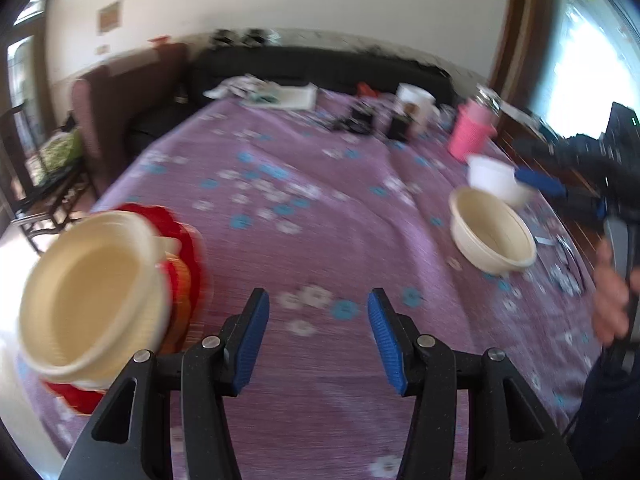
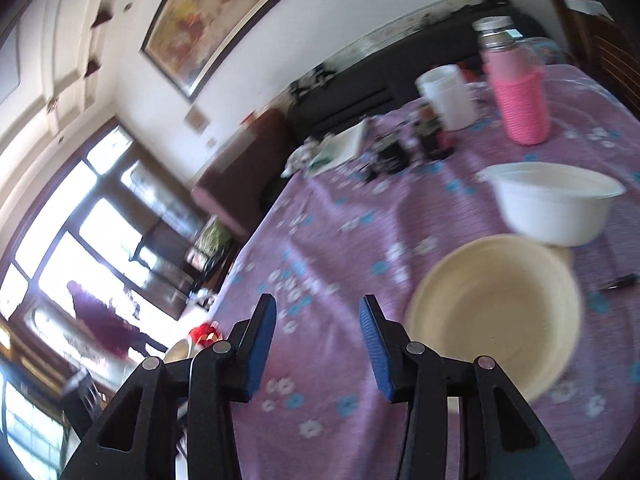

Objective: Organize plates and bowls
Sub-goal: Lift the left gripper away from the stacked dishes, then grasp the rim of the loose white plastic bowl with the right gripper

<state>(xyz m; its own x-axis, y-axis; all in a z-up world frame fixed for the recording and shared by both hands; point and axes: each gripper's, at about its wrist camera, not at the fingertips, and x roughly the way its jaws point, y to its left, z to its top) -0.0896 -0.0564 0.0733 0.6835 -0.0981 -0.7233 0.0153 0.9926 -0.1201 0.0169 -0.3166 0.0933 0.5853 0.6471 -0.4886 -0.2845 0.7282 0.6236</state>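
Note:
Two cream bowls (image 1: 92,300) sit nested on red plates (image 1: 188,264) at the table's left edge, left of my left gripper (image 1: 318,306), which is open and holds nothing. A single cream bowl (image 1: 490,232) and a white bowl (image 1: 494,178) stand at the far right, with the right gripper's blue fingers (image 1: 538,182) just beyond the white one. In the right wrist view the cream bowl (image 2: 496,320) lies right of my open, empty right gripper (image 2: 318,312); the white bowl (image 2: 554,202) stands behind it. The red plates (image 2: 204,334) peek out at lower left.
A purple flowered tablecloth (image 1: 320,208) covers the table. A pink woven holder with a jar (image 2: 520,96), a white cup (image 2: 446,94), dark small items (image 2: 434,136) and papers (image 1: 276,94) crowd the far end. A hand (image 1: 612,292) holds the right gripper's handle. A pen (image 2: 620,282) lies at right.

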